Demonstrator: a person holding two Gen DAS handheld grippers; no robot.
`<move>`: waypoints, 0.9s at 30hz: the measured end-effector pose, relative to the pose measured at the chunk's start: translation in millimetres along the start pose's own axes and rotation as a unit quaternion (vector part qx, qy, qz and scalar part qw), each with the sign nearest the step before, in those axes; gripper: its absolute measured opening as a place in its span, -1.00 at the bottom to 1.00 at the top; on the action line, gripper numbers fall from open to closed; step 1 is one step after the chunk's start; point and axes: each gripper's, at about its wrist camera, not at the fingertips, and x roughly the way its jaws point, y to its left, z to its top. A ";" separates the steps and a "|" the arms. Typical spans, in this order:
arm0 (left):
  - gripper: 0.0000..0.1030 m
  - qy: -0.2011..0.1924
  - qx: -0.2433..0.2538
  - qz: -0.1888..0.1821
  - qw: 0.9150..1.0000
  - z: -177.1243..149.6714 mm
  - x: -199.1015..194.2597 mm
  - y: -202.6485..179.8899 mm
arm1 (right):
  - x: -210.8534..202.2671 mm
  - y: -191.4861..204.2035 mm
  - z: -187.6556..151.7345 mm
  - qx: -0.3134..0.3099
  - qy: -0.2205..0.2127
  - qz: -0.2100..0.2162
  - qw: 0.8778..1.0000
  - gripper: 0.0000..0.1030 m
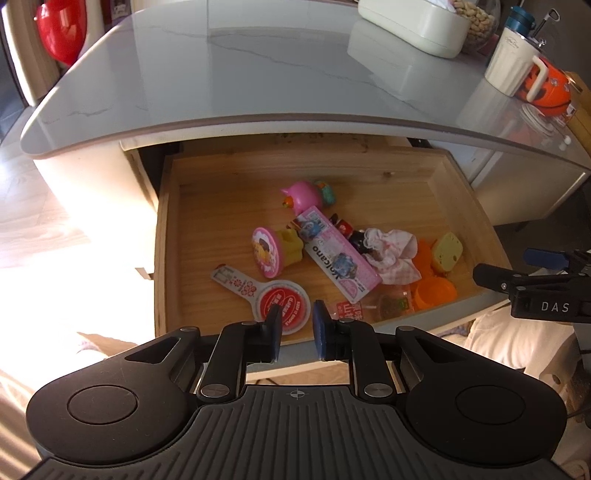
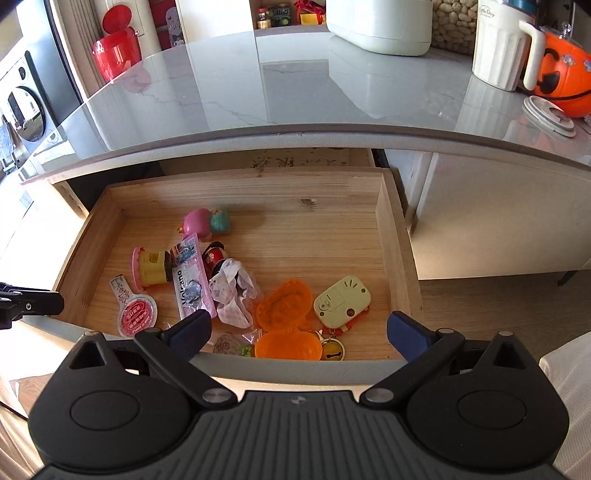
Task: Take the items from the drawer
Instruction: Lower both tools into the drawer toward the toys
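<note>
The wooden drawer [image 1: 161, 236] [image 2: 398, 254] stands pulled out under the grey tabletop. Inside lie a pink pig toy [image 1: 301, 195] [image 2: 197, 221], a pink "Volcano" box [image 1: 340, 254] [image 2: 190, 282], a red-and-white paddle-shaped packet [image 1: 282, 306] [image 2: 135, 317], a pink cloth [image 1: 393, 254] [image 2: 232, 295], an orange shell case [image 1: 432, 291] [image 2: 284, 306] and a pale green toy [image 1: 447, 251] [image 2: 341, 301]. My left gripper [image 1: 297, 321] hovers over the drawer's near edge above the packet, open by a narrow gap and holding nothing. My right gripper [image 2: 299, 325] is wide open and empty over the front edge near the orange case.
On the tabletop [image 1: 258, 74] stand a white box [image 1: 413, 22], a white pitcher [image 2: 502, 51], an orange pumpkin bucket [image 2: 561, 70] and a round lid [image 2: 550, 114]. A red bin [image 2: 116, 51] sits at the far left. The drawer's right half [image 2: 332, 236] is bare wood.
</note>
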 end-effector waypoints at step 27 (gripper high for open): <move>-0.65 0.038 0.008 -0.123 0.992 22.0 19.2 7.2 | 2.4 -1.9 1.3 0.002 0.002 0.005 1.000 0.97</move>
